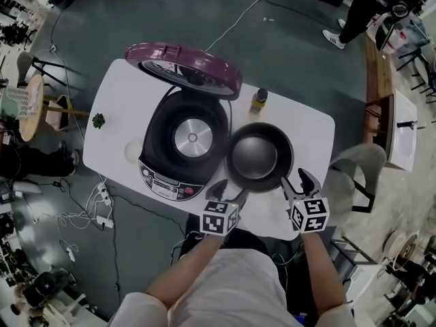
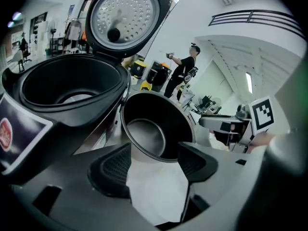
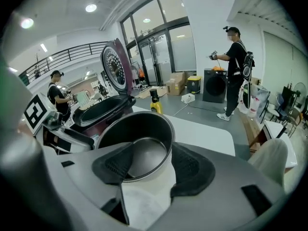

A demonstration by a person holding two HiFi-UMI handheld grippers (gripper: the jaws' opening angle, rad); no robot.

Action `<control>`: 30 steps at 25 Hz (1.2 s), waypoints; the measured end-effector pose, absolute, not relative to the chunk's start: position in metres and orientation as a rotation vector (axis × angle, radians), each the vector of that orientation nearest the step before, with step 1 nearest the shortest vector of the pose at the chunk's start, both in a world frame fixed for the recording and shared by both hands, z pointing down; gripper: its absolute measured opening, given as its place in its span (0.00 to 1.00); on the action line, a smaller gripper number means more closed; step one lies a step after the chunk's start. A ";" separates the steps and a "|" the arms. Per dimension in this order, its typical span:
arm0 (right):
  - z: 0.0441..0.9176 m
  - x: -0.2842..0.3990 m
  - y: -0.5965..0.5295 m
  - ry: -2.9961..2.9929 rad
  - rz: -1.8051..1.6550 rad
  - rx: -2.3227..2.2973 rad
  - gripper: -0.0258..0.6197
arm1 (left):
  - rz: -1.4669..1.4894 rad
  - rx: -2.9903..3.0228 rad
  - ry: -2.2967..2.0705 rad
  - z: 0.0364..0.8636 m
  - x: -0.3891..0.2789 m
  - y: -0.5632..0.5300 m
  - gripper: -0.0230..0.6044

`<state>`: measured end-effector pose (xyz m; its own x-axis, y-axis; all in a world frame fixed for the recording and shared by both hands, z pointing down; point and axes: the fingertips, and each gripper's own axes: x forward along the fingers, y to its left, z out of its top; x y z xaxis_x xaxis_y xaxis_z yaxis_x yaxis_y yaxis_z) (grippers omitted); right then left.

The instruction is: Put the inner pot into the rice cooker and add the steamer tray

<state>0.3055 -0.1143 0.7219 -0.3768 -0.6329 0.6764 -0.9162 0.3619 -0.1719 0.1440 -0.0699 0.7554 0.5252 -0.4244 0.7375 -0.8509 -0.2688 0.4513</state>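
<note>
Flanking pot on table, just right of open cooker: left claw, right claw, both spread, empty, at near rim. Risk, judged: uneven pinch on thin rim, pot tilts or slips in lift; base may strike cooker wall.

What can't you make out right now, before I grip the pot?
- Steamer tray: none identifiable; pale round thing left of the rice cooker is too small in the head view.
- Contact between left gripper, right gripper and inner pot: their pads overlap its rim in both gripper views.
- Green item on the table: too small, head view.
</note>
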 end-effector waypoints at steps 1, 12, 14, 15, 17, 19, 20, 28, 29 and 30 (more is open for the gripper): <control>0.729 0.307 -0.117 -2.112 0.747 1.335 0.45 | 0.609 1.868 -1.066 0.761 0.144 -0.072 0.54; 0.783 0.314 -0.165 -2.079 0.787 1.292 0.44 | 0.592 1.743 -1.200 0.803 0.144 -0.097 0.54; 0.794 0.312 -0.173 -2.072 0.796 1.265 0.44 | 0.584 1.727 -1.214 0.809 0.145 -0.101 0.53; 0.800 0.311 -0.176 -2.063 0.800 1.251 0.44 | 0.583 1.717 -1.220 0.813 0.145 -0.103 0.52; 0.808 0.309 -0.179 -2.041 0.802 1.230 0.43 | 0.593 1.697 -1.228 0.819 0.144 -0.105 0.50; 0.815 0.305 -0.181 -2.025 0.792 1.212 0.43 | 0.608 1.687 -1.228 0.824 0.142 -0.107 0.49; 0.817 0.303 -0.181 -2.020 0.787 1.205 0.42 | 0.611 1.684 -1.228 0.826 0.142 -0.107 0.49; 0.829 0.309 -0.186 -1.930 0.756 1.264 0.20 | 0.586 1.615 -1.233 0.836 0.139 -0.115 0.46; 0.829 0.309 -0.186 -1.925 0.748 1.272 0.15 | 0.582 1.610 -1.237 0.836 0.138 -0.116 0.44; 0.829 0.309 -0.187 -1.918 0.743 1.280 0.13 | 0.582 1.607 -1.240 0.836 0.138 -0.116 0.43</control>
